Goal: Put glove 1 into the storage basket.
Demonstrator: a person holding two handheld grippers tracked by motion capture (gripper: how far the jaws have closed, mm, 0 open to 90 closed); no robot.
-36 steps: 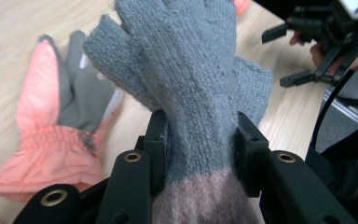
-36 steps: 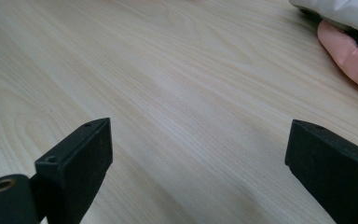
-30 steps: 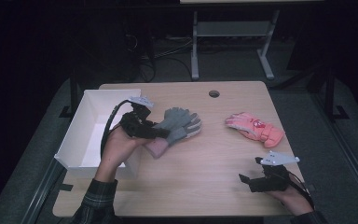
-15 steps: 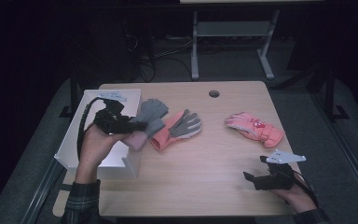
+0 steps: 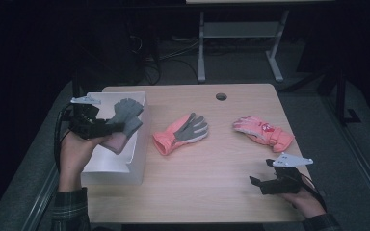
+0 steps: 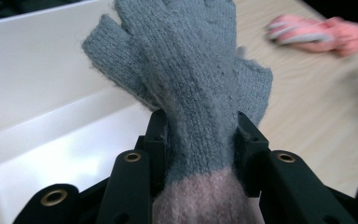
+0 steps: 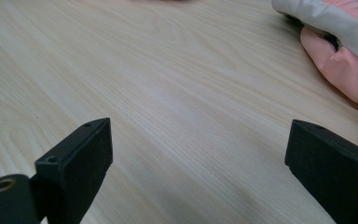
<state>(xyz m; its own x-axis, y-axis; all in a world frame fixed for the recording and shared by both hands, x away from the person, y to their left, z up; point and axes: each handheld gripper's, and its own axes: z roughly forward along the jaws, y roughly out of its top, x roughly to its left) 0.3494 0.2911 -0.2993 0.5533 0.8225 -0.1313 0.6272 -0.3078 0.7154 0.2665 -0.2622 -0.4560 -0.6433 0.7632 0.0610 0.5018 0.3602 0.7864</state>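
Your left tool is clamping the grey glove over the white box; your right tool is sitting wide open near that box.

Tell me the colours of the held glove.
Grey knit glove with a dusty pink cuff; left gripper view shows it best.

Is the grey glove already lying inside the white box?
No, the grey glove is clamped between the jaws of the left gripper, held in the air over the white box.
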